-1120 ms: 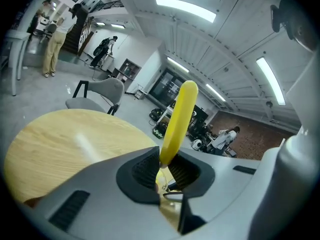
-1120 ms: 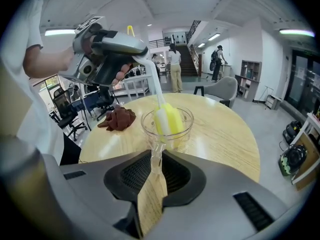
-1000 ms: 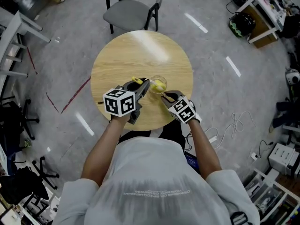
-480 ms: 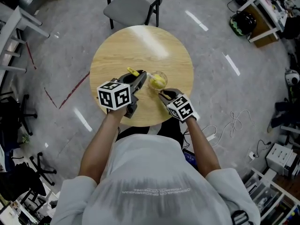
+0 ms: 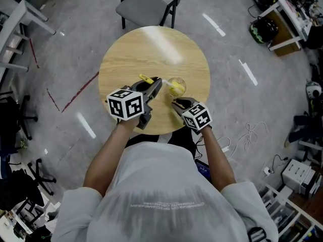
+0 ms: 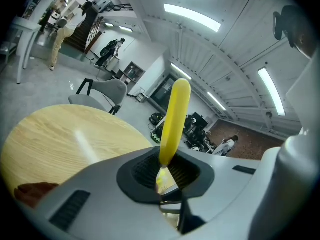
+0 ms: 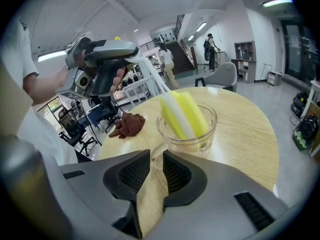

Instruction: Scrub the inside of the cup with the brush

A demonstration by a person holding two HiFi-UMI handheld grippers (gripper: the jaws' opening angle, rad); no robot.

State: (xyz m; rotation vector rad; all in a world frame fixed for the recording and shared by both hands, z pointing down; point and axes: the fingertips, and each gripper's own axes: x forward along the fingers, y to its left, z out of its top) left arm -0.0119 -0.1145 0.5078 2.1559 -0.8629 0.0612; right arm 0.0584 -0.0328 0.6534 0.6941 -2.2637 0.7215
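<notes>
Between the jaws of my left gripper (image 6: 167,178) sits the brush (image 6: 174,116), clenched by its yellow handle, whose free end sticks out past the tips. My right gripper (image 7: 152,171) is pinched shut on the clear handle of the cup (image 7: 201,142), so the cup stands just ahead of those jaws on the table (image 5: 151,49). The yellow-and-white head of the brush leans inside the cup, reaching above its rim. I judge the scrub to be under way: the head is already in and the cup is steadied. How clean the glass is I cannot tell. Working the head round the wall and the bottom, then lifting it out, is what looks left. A crumpled brown cloth (image 7: 129,125) lies ahead and to the left of my right jaws, well apart from the cup. The table is round, pale wood, with a sheen of light across it. Beyond it a grey chair (image 5: 146,6) stands on a polished grey floor (image 5: 242,44), with desks and gear round the room's edges.
</notes>
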